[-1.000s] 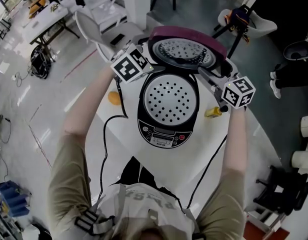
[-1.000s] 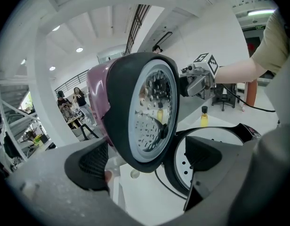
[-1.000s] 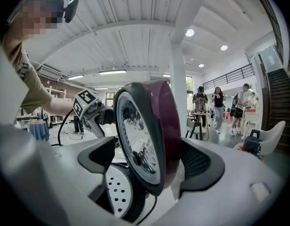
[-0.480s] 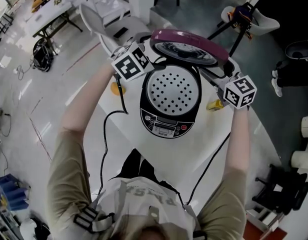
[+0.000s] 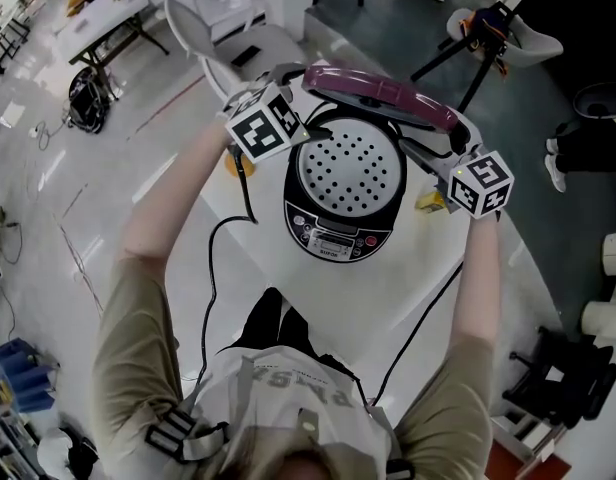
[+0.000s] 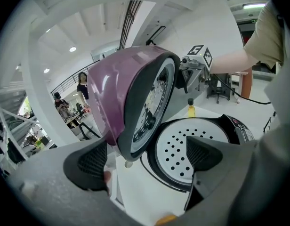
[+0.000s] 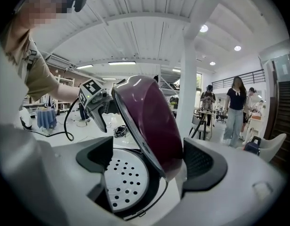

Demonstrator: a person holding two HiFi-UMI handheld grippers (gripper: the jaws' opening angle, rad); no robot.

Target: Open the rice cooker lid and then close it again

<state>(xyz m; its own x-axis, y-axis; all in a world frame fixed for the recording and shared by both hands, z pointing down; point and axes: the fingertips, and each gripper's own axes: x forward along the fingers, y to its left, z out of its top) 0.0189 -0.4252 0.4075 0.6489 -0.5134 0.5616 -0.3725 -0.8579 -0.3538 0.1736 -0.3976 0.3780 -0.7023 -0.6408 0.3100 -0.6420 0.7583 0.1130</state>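
The black rice cooker (image 5: 338, 240) stands on a white table (image 5: 398, 303), with its perforated inner plate (image 5: 350, 173) showing. Its purple lid (image 5: 383, 93) is hinged at the far side and hangs partly raised, tilted over the pot. My left gripper (image 5: 293, 83) reaches in at the lid's left side. In the left gripper view the lid (image 6: 135, 112) passes between the wide jaws of the left gripper (image 6: 147, 157); only the left pad lies near it. My right gripper (image 5: 433, 153) is at the lid's right side. The right gripper (image 7: 147, 159) is opening, the lid (image 7: 154, 121) between its jaws with gaps on both sides.
A small yellow bottle (image 5: 428, 200) stands right of the cooker, and an orange object (image 5: 231, 165) lies left of it. Black cables (image 5: 213, 268) trail over the table toward me. A white chair (image 5: 203, 38) stands beyond the table's far left. People stand in the hall behind.
The lid has swung down from nearly upright toward the pot, so its inner face no longer shows from above. Both grippers came down and nearer with it.
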